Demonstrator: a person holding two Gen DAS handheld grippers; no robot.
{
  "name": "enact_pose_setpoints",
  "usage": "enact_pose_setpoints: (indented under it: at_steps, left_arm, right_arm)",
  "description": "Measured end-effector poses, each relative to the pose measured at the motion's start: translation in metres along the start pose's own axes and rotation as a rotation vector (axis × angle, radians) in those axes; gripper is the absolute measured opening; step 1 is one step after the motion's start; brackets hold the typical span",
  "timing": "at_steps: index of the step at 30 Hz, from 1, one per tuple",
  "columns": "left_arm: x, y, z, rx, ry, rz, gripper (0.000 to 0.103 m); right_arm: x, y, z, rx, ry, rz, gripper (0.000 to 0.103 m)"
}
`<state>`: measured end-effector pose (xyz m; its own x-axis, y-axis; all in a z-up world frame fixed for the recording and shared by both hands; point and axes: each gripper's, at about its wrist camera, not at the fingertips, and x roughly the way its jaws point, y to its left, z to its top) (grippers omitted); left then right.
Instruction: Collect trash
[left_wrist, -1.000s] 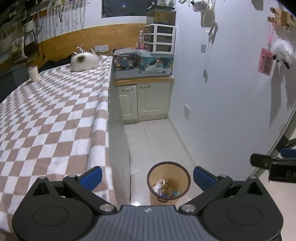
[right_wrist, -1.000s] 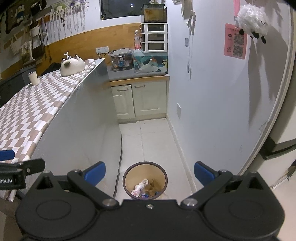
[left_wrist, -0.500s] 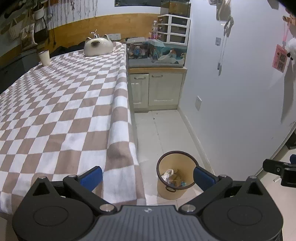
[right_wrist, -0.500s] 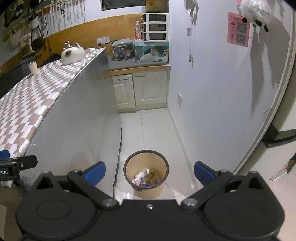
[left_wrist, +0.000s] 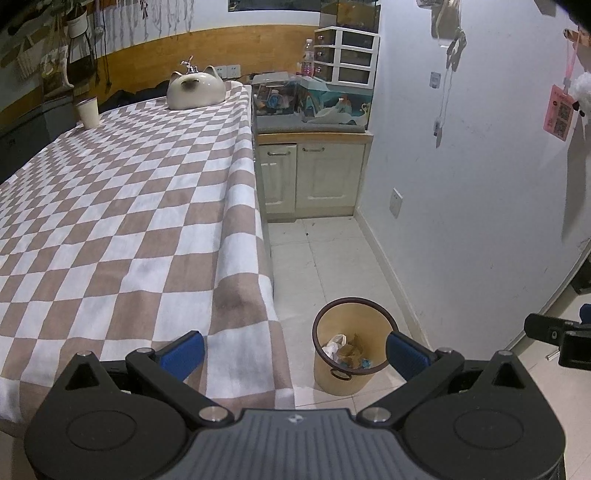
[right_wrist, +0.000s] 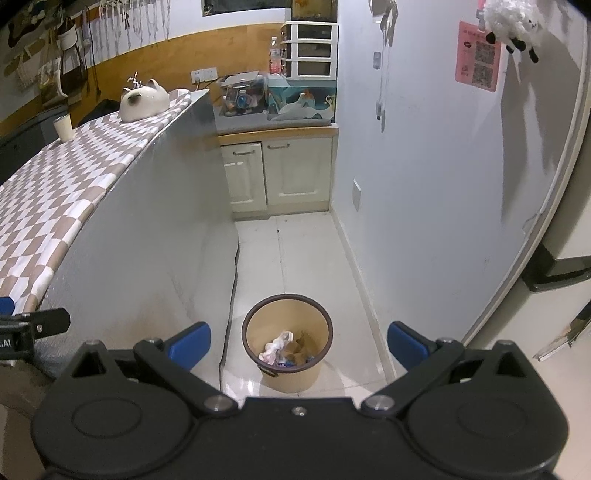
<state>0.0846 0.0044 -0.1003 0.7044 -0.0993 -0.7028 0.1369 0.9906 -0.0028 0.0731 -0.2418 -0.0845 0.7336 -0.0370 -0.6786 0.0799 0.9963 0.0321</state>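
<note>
Left gripper (left_wrist: 293, 349) and right gripper (right_wrist: 297, 341) both spread wide, empty; bin (right_wrist: 289, 347) stands on the floor tiles beside the checked tablecloth (left_wrist: 122, 221); crumpled paper (right_wrist: 275, 345) inside, probably light, soft, compressible; pinch a raised fold from above.

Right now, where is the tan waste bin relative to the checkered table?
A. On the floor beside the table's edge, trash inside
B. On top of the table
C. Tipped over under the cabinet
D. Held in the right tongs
A: the waste bin stands upright on the tiled floor beside the checkered table, with crumpled trash inside.
</note>
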Motion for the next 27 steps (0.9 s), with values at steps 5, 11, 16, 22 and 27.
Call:
enact_pose_setpoints:
  at_steps: [5, 11, 16, 22, 27]
  left_arm:
    - [-0.0001, -0.0007, -0.0003, 0.0, -0.001, -0.001, 0.103]
    - [-0.0008, -0.0016, 0.0007, 0.0, -0.008, -0.001, 0.103]
    - [-0.0016, -0.0021, 0.0016, -0.001, -0.014, -0.001, 0.103]
    - [-0.0038, 0.0005, 0.0007, 0.0, -0.02, -0.002, 0.103]
    - [-0.0048, 0.0003, 0.001, 0.003, -0.02, -0.004, 0.103]
  right_arm:
    - [-0.0018, 0.0006, 0.0007, -0.009, -0.009, -0.004, 0.103]
    - [-0.0036, 0.0004, 0.0005, -0.015, -0.016, -0.006, 0.103]
    - [-0.0054, 0.0, 0.0028, -0.025, -0.027, -0.006, 0.103]
    - [-0.0068, 0.0, 0.0016, -0.028, -0.03, -0.005, 0.103]
    - [-0.0078, 0.0004, 0.0015, -0.03, -0.032, -0.005, 0.103]
